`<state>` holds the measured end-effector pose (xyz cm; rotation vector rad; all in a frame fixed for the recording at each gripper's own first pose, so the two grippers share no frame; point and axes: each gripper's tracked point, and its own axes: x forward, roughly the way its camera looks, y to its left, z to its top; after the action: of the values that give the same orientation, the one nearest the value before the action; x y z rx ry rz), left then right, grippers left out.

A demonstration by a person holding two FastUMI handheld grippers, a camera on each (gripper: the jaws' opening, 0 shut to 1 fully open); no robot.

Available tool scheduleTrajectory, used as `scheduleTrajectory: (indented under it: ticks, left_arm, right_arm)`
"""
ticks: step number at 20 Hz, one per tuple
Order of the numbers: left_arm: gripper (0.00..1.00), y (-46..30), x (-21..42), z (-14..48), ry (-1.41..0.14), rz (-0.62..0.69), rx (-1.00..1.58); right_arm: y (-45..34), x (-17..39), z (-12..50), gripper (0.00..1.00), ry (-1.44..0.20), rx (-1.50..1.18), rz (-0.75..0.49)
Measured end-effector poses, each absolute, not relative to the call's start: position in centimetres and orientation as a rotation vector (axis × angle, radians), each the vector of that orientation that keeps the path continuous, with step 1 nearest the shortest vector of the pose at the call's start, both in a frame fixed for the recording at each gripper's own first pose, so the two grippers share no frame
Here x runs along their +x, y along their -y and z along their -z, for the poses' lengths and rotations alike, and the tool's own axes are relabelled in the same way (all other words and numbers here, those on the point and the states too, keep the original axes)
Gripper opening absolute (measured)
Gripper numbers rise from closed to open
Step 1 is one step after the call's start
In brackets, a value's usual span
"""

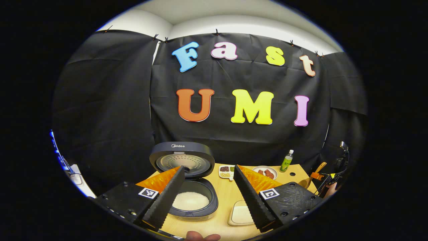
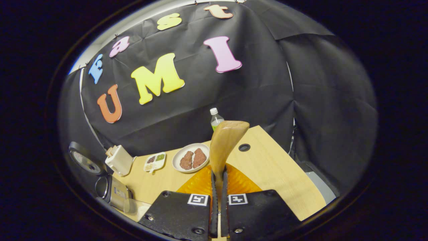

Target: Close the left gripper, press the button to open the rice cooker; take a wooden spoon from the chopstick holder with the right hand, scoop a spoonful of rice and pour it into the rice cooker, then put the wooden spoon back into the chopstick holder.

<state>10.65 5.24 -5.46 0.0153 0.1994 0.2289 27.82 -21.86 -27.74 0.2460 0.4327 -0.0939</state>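
The rice cooker (image 1: 192, 201) stands with its lid (image 1: 182, 160) raised and white rice in its pot. My left gripper (image 1: 209, 167) hovers open in front of it, one finger on each side, holding nothing. A shallow dish of rice (image 1: 240, 214) lies right of the cooker. My right gripper (image 2: 219, 174) is shut on the handle of the wooden spoon (image 2: 227, 140), whose bowl points up over the table. I cannot tell if the spoon carries rice. In the left gripper view the spoon (image 1: 312, 177) shows at the table's right edge. The white chopstick holder (image 2: 118, 160) stands behind the cooker (image 2: 110, 190).
A plate with two pieces of meat (image 2: 190, 157), a small divided dish (image 2: 155, 161) and a green bottle (image 2: 215, 118) sit toward the back of the wooden table (image 2: 274, 174). A round hole (image 2: 244, 147) is in the tabletop. A fingertip (image 1: 202, 237) shows at the near edge.
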Motion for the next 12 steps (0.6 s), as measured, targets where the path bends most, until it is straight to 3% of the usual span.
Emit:
scheduleTrajectory:
  ticks: [12]
  left_arm:
    - [0.95, -6.9, 10.6, 4.4, -0.207, -0.328, -0.013]
  right_arm:
    - [22.0, 29.3, 34.8, 0.11, -0.482, 0.275, 0.106]
